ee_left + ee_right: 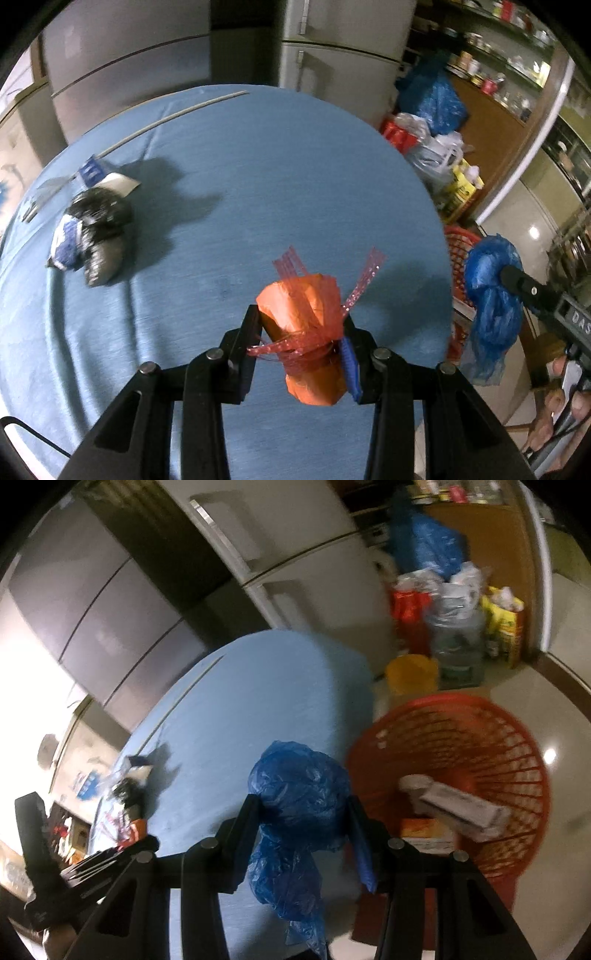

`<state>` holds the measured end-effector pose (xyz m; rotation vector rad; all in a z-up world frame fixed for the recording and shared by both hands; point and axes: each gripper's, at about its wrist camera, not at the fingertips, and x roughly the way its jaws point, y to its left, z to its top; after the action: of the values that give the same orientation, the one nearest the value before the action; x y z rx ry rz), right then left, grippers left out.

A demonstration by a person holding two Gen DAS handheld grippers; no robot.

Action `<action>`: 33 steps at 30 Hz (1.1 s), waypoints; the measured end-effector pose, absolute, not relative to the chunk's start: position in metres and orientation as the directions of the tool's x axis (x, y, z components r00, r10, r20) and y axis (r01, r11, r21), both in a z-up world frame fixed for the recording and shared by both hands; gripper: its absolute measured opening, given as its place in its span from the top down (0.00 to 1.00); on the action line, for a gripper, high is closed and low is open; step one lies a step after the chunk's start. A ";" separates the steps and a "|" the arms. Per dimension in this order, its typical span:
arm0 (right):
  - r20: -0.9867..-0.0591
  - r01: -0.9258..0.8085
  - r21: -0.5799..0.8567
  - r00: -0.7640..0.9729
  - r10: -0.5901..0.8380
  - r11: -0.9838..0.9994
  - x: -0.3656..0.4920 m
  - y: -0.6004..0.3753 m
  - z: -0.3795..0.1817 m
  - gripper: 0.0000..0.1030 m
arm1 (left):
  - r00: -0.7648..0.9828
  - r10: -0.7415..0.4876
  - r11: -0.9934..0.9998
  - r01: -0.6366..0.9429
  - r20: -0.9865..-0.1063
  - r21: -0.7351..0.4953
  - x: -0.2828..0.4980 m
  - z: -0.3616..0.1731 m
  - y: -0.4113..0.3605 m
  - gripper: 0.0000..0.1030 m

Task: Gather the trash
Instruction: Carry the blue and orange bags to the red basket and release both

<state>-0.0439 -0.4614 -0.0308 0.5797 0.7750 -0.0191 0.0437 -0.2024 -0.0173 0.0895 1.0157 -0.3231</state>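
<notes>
My left gripper (301,325) is shut on an orange wrapper with red net mesh (306,325), held above the blue table (221,184). My right gripper (303,805) is shut on a crumpled blue plastic bag (295,812), held at the table's right edge beside the red basket (480,723). The bag also shows in the left wrist view (491,295), with the right gripper (524,284) on it. A pile of black and blue-white wrappers (92,236) lies at the table's left; it also shows in the right wrist view (125,794).
The red basket on the floor holds a white box (458,808) and an orange packet (424,829). Fridges (332,44) stand behind the table. Bags, a yellow bucket (412,672) and a water jug (458,650) crowd the floor at the right.
</notes>
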 end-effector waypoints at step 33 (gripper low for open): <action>-0.814 0.551 0.392 0.581 -0.001 0.736 -0.052 -0.616 -0.106 0.28 | 0.314 -0.394 0.756 0.645 -0.864 -0.111 0.024 -0.034 -0.399 0.60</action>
<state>-0.0523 -0.6155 -0.1060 0.6847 0.9050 -0.3536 0.0238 -0.3991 -0.0340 0.2759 1.0458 -0.6963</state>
